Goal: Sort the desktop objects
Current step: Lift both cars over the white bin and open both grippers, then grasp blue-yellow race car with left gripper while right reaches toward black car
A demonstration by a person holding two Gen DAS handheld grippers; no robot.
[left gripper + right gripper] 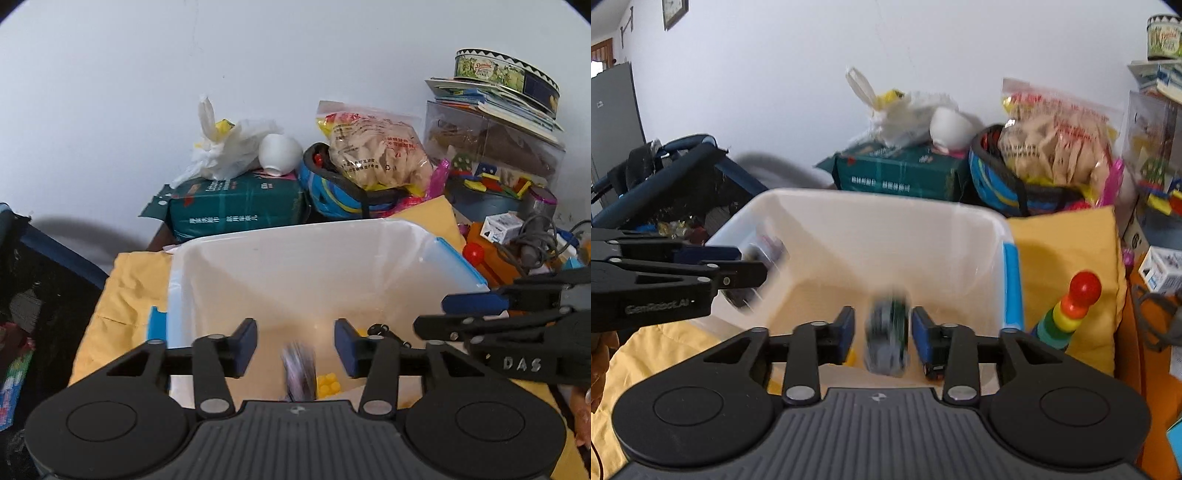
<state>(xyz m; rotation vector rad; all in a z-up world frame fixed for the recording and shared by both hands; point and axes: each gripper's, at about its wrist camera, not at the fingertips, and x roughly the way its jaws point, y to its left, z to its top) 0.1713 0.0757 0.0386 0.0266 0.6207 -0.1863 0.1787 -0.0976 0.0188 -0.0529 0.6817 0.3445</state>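
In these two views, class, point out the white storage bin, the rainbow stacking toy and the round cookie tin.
white storage bin (295, 236): left wrist view, far rim.
rainbow stacking toy (1084, 286): right wrist view, red ball on top.
round cookie tin (506, 75): left wrist view, printed side wall.

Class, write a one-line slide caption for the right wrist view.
Right claw open above a white bin, a blurred toy dropping between its fingers.

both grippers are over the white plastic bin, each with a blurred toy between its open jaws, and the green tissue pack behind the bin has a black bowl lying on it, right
Nearly. The bowl lying on the green tissue pack is white, not black, as the left wrist view shows. The rest holds: both the left gripper and right gripper are over the white plastic bin, jaws open, each around a blurred toy.
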